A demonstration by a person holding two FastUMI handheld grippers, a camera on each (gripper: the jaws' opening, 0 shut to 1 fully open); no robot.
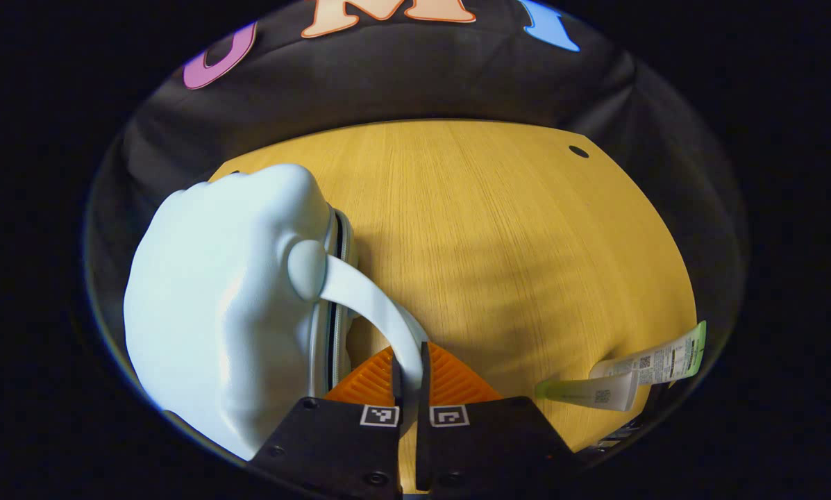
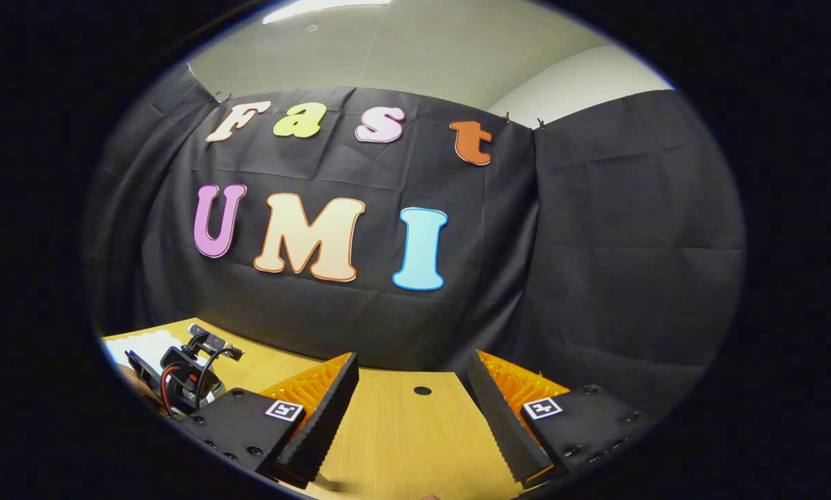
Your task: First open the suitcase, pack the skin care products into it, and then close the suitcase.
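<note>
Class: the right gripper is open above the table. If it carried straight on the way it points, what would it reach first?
Probably the booth wall. The right gripper points over the table, with nothing visible between its fingers; depth is uncertain.

The suitcase (image 1: 228, 298) stood on the table (image 1: 498, 229), its handle (image 1: 377, 305) arching from its side to between the left gripper's (image 1: 409, 378) fingers. Right of the suitcase, near the table's edge, lay two tubes (image 1: 630, 375). The right gripper (image 2: 412, 417) hovered above the table, the left gripper (image 2: 186, 378) to its left.
</note>
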